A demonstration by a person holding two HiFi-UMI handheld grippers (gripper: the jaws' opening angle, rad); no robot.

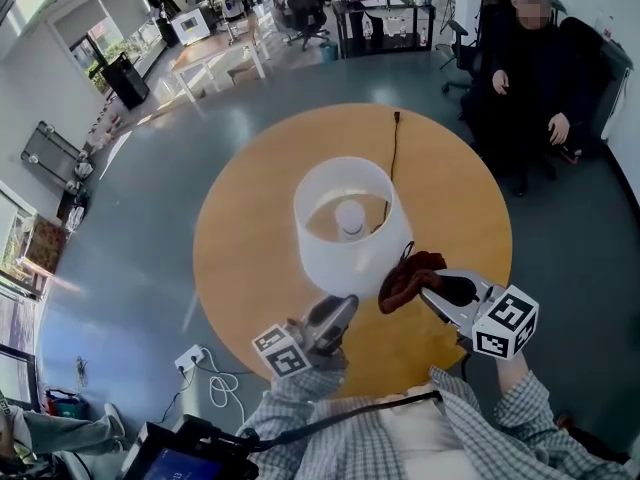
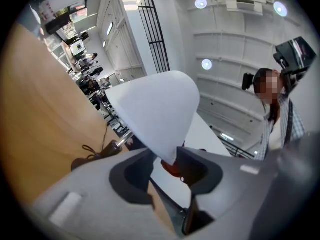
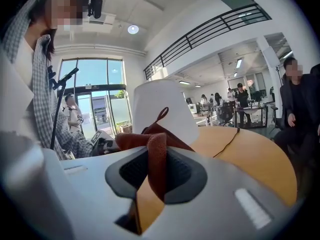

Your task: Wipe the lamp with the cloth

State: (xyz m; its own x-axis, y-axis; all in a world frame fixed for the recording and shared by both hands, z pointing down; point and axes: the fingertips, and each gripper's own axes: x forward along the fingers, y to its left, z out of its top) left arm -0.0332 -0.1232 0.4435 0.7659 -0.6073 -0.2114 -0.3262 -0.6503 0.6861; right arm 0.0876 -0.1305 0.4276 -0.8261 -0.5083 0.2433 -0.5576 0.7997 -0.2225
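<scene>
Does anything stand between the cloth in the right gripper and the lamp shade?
Nothing visible. The cloth in the right gripper hangs beside the shade; the left gripper is aside, at its rim.

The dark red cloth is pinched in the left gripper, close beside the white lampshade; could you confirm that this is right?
Not quite: the dark red cloth is pinched in the right gripper, not the left, as the right gripper view shows. It is indeed close beside the white lampshade.
</scene>
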